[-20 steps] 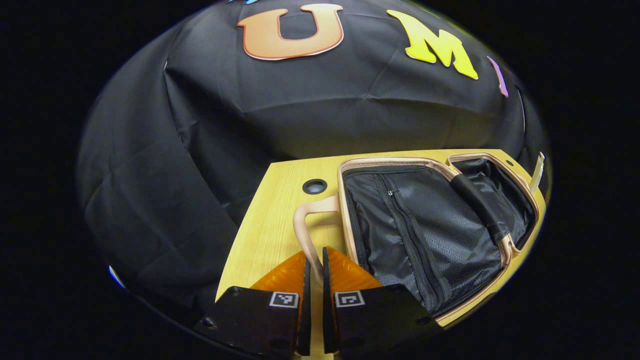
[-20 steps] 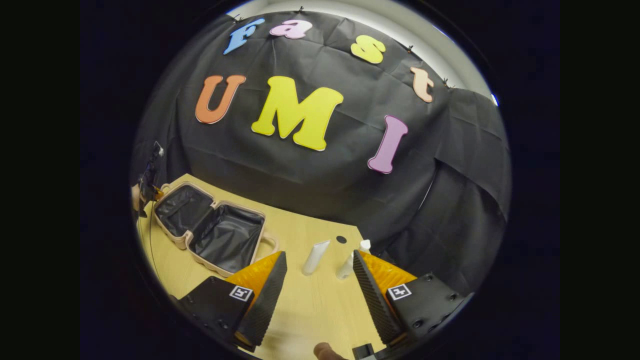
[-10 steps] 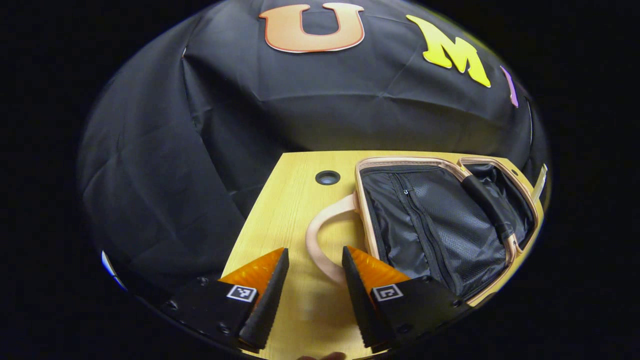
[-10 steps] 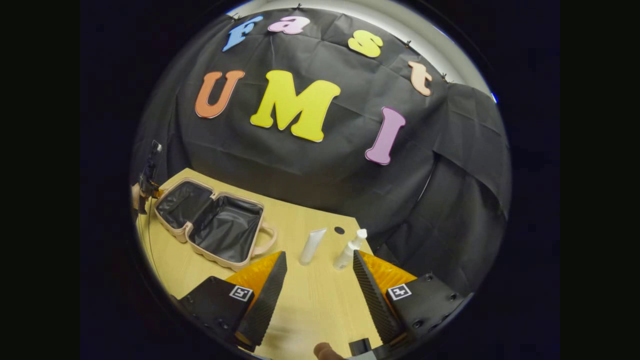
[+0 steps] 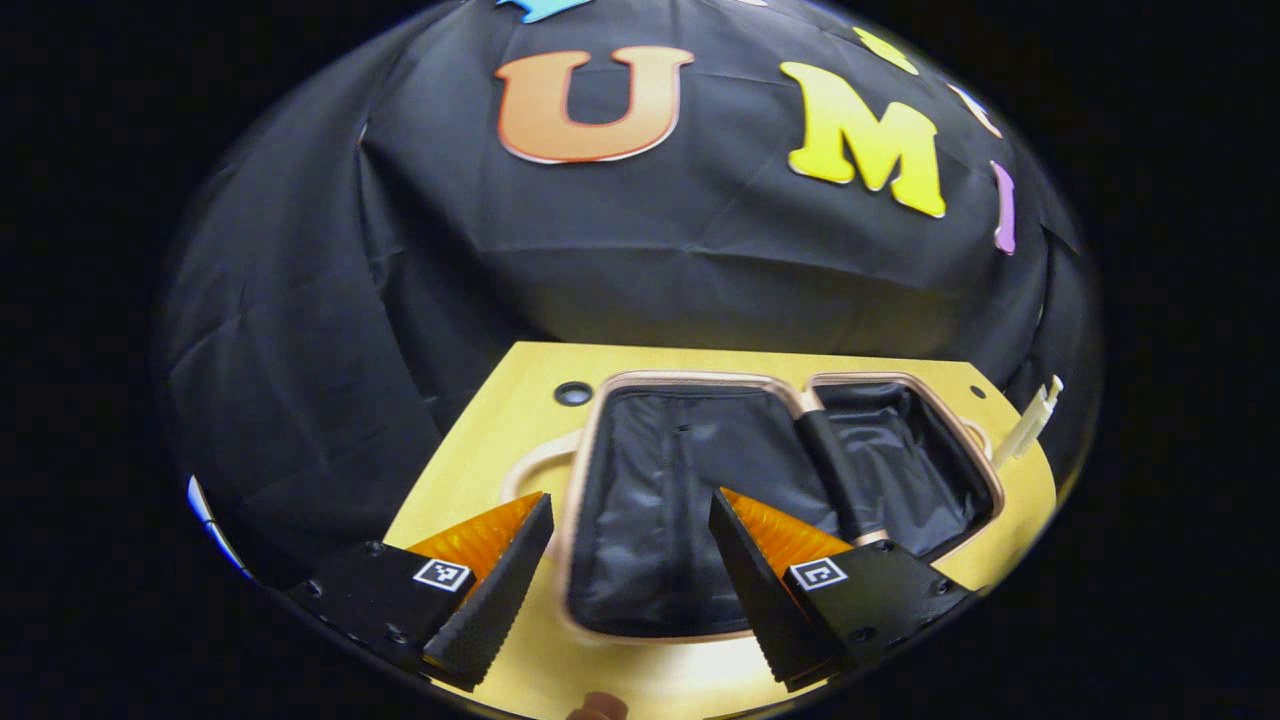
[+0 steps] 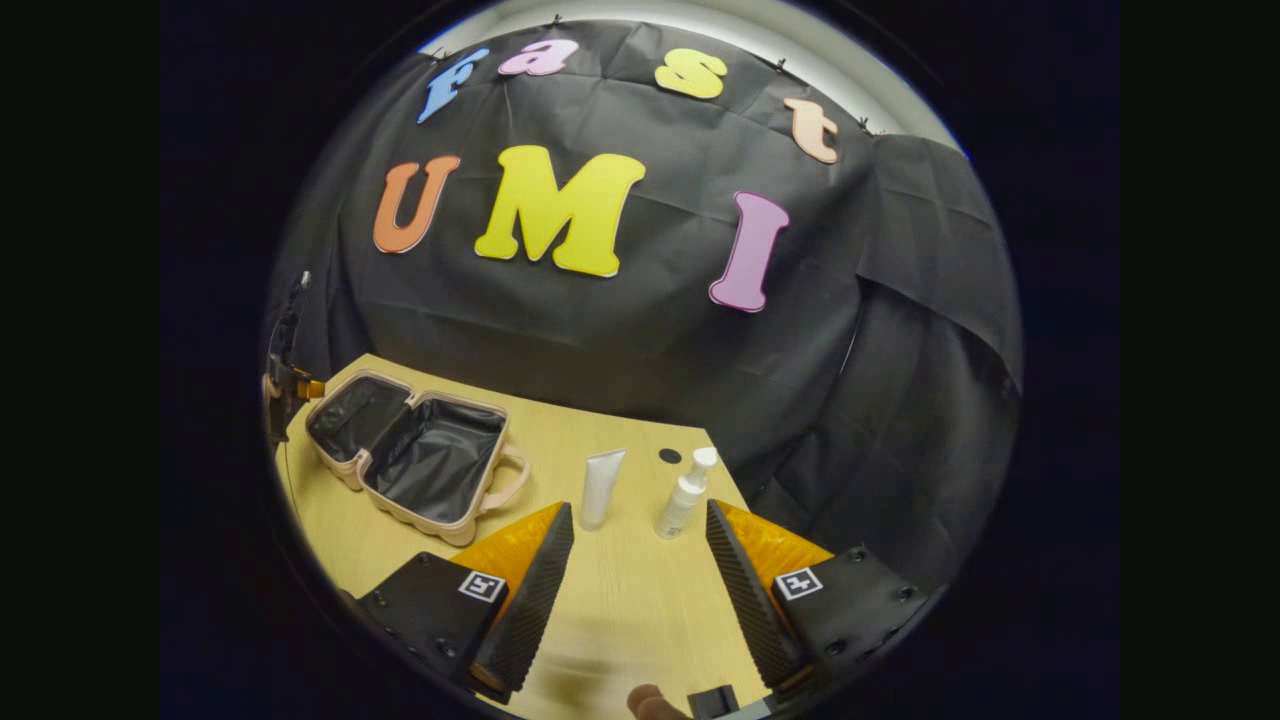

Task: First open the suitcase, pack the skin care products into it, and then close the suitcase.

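The pink suitcase [image 5: 700, 378] lies open flat on the wooden table, both black-lined halves facing up, its handle [image 5: 520, 470] at the left. My left gripper [image 5: 630, 500] stands open over the near half, holding nothing. In the right gripper view the suitcase [image 6: 440, 528] sits at the left. A white tube [image 6: 598, 487] and a white pump bottle [image 6: 685, 492] rest on the table just beyond my right gripper [image 6: 638, 510], which is open and empty. The pump bottle [image 5: 1030, 425] also shows at the far right of the left gripper view.
The table [image 6: 620, 610] has a round cable hole [image 6: 669, 456] near its far right corner and another hole [image 5: 573, 393] by the suitcase handle. Black cloth hangs close behind the table. The left gripper [image 6: 285, 385] shows small beyond the suitcase.
My left gripper let go of the suitcase handle, opened, and shifted over the suitcase's near half. The right gripper stayed open and drew slightly back from the tube and bottle.
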Tool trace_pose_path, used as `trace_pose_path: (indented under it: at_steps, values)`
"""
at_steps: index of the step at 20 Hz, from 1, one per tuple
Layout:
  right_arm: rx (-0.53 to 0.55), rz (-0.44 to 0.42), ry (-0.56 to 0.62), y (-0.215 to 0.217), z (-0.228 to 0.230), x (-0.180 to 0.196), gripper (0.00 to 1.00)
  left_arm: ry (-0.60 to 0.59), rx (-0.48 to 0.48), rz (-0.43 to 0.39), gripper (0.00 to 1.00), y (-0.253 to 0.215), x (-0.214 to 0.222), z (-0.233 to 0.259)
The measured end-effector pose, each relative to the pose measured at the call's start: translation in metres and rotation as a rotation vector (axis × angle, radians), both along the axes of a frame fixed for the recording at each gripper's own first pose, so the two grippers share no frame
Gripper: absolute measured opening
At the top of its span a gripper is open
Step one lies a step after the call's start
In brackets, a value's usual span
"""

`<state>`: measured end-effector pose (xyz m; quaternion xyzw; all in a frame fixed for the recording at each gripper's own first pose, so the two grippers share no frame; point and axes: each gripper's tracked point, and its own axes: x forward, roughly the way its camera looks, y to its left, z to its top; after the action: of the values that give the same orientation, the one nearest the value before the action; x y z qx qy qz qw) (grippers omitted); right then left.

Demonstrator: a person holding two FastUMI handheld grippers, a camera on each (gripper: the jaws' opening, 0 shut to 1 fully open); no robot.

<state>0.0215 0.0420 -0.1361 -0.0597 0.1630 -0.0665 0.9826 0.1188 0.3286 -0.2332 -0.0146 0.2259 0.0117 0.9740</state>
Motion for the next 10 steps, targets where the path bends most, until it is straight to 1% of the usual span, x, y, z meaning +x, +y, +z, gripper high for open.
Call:
trace_pose_path:
  at_steps: [3, 5, 10]
  values:
    - [-0.018, 0.022, -0.012, -0.032, -0.008, 0.011, 0.79, 0.001, -0.024, -0.063, 0.99, -0.081, 0.0, 0.009]
    - [-0.046, 0.049, -0.016, -0.056, -0.017, 0.021, 0.79, 0.008, -0.038, -0.126, 1.0, -0.147, -0.004, 0.01]
    - [-0.027, 0.084, 0.018, -0.092, -0.041, 0.037, 0.79, 0.04, -0.042, -0.258, 1.0, -0.265, -0.003, 0.004]
